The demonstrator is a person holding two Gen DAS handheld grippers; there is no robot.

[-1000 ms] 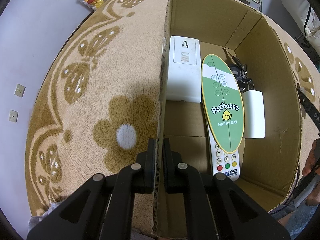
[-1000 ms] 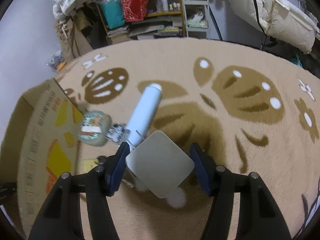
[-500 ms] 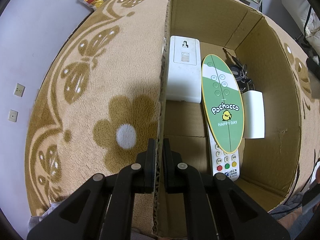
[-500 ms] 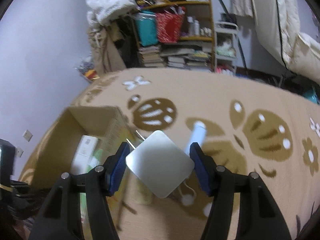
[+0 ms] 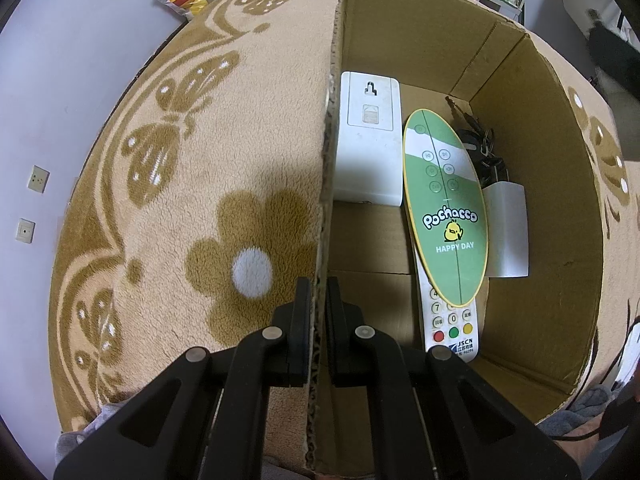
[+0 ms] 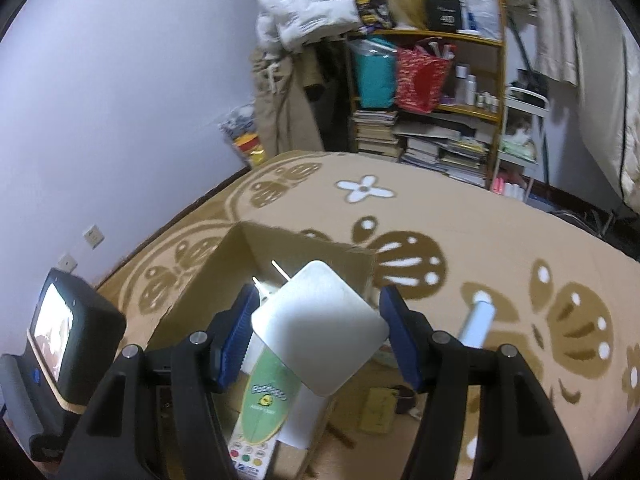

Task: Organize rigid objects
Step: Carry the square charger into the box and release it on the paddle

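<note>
On the flowery carpet (image 5: 168, 208) one cardboard box (image 5: 532, 184) is sitting, and the left gripper (image 5: 318, 312) is pinching the box's left wall, fingers nearly shut on the cardboard edge. Inside I'm counting one white plastic block (image 5: 370, 148), one green oval card (image 5: 446, 216) lying over one remote (image 5: 450, 328), one white slip (image 5: 506, 232), plus a dark bunch of keys (image 5: 480, 152) at the back that's hard to make out. The remote is mostly hiding under the card.

The right gripper (image 6: 318, 328) is clamping one white square block (image 6: 320, 324) by two opposite corners, hanging above the box opening. Only the right view is showing one pale tube (image 6: 478, 320) lying on the carpet outside the box, one small yellowish packet (image 6: 378, 408), and a bookshelf (image 6: 432, 92). A dark device with a lit screen (image 6: 60, 332) is sitting at the left edge there.
</note>
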